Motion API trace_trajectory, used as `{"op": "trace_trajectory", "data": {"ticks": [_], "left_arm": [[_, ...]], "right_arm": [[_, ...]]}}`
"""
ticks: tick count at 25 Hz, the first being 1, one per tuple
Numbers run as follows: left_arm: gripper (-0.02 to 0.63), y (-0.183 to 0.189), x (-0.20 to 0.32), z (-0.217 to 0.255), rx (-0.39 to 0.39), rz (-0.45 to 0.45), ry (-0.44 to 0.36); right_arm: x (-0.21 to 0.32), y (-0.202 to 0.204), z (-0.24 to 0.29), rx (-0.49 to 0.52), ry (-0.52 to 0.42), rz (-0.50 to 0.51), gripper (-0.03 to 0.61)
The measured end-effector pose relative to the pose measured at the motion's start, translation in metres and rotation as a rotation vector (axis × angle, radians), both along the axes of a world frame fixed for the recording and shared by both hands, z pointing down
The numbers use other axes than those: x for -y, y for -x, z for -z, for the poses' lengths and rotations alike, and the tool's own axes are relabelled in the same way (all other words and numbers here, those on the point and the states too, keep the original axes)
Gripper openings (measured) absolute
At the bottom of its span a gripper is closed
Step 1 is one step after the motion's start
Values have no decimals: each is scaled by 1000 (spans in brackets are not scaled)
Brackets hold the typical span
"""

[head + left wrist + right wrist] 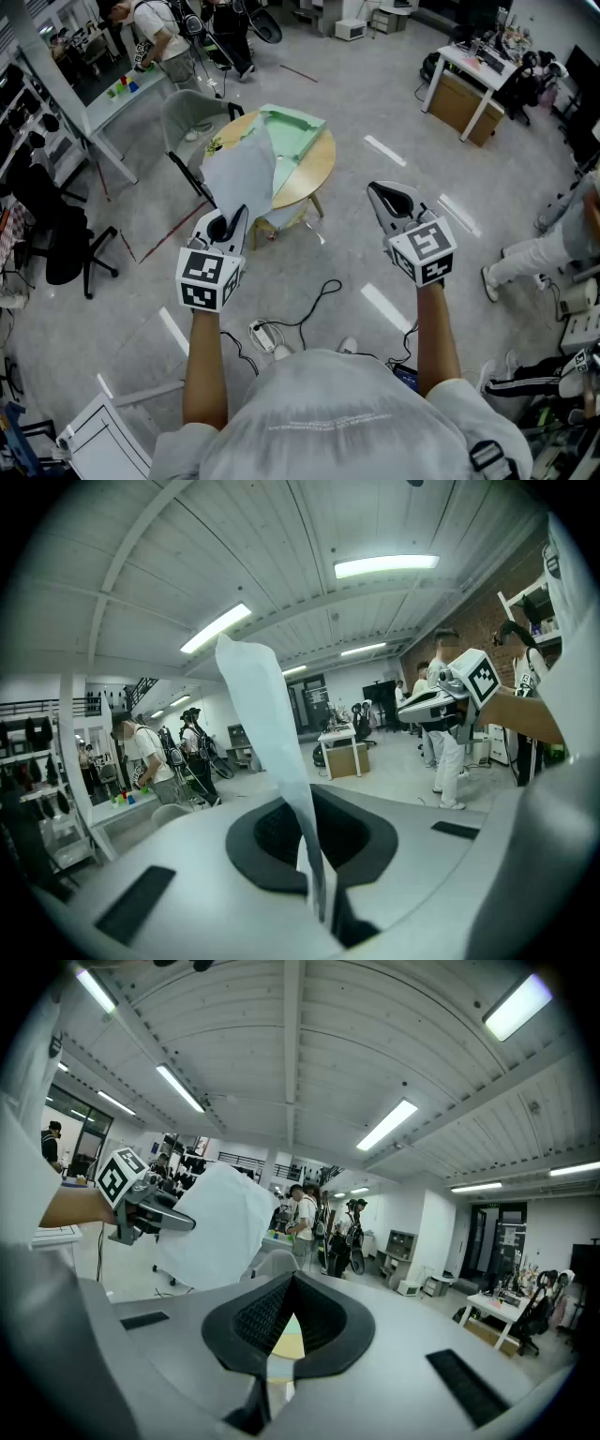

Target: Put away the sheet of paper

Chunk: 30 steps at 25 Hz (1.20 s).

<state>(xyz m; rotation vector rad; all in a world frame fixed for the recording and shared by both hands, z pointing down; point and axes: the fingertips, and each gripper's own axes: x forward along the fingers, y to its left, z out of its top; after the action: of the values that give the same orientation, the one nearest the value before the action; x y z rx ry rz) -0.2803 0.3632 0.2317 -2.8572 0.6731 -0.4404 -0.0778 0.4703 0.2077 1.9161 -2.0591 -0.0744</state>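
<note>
Left gripper view: the left gripper (pixel 321 897) has its jaws pinched tight on the lower edge of the sheet of paper (pixel 264 719), which rises upright just ahead of them. Off to its side, the right gripper (pixel 275 1377) has its jaws together, holding nothing. Beyond both stands a round table (pixel 314 178).

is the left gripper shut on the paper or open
Shut on it: the left gripper has the paper pinched between its fingers, sticking up.

The left gripper (pixel 228 223) is pinching the lower edge of a white sheet of paper (pixel 240 173) above a round wooden table (pixel 305 184) bearing a green sheet (pixel 292 141); the right gripper (pixel 392 202) is hovering alongside.
</note>
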Motion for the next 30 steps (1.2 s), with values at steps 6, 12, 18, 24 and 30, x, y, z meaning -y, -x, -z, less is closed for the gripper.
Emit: {"op": "trace_trajectory", "data": {"ticks": [6,12,18,24,30], "left_arm": [[18,-26,-7,-5,17,25,0],[17,-60,-23,-5,41,66,-16],[18,-80,-39,-10,62,121,-19],[17,-89,-31,-10,72,168,3],[18,-101,-2,-23,74,176,25]], "right_arm": [[-11,-34,-1,10,-23,16,26],[-24,-71,-1,17,-45,87,26],[-32,-104,-16,54,-36,137,26],[-28,-137,-14,111,-44,114,26],[-6,-154,-26,124,-22,100,26]]}}
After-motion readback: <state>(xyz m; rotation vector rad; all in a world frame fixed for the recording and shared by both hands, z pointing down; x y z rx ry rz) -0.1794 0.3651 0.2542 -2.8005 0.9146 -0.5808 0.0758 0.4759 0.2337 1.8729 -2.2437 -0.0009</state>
